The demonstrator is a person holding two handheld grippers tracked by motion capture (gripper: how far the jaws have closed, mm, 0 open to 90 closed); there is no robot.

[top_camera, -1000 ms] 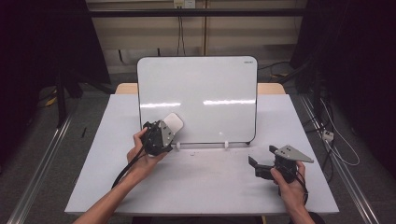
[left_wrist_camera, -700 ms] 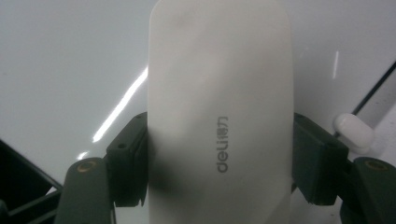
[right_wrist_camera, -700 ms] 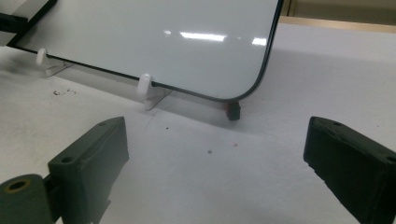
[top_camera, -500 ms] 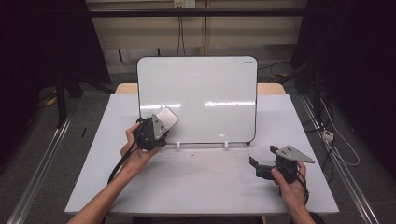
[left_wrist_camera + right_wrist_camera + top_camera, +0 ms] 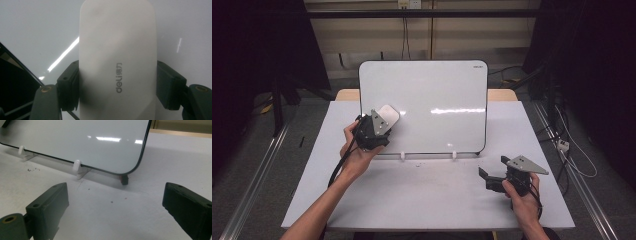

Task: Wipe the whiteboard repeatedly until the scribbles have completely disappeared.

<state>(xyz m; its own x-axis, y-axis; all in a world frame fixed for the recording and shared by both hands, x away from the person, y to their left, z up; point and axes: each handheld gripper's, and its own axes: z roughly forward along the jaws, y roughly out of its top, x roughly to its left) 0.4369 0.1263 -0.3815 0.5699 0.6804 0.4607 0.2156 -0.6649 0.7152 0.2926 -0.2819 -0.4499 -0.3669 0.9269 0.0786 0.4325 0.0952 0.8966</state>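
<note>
On the white surface by the upright whiteboard, the left gripper clamps the smooth white plastic eraser across its sides, probably light, stiff and somewhat slippery, while the right gripper rests wide apart.

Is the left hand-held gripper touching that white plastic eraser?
Touching. In the left gripper view, both black pads press the sides of the white plastic eraser.

table: white top, bare across its near half, a few dark specks by the clips
clips: two small white ones
red piece: small, dark red, at 3 o'clock of the clips; what it is cannot be told
rail: metal, on the floor at 9 o'clock of the table
cables: on the floor at 3 o'clock
wall sockets: at 12 o'clock
</note>
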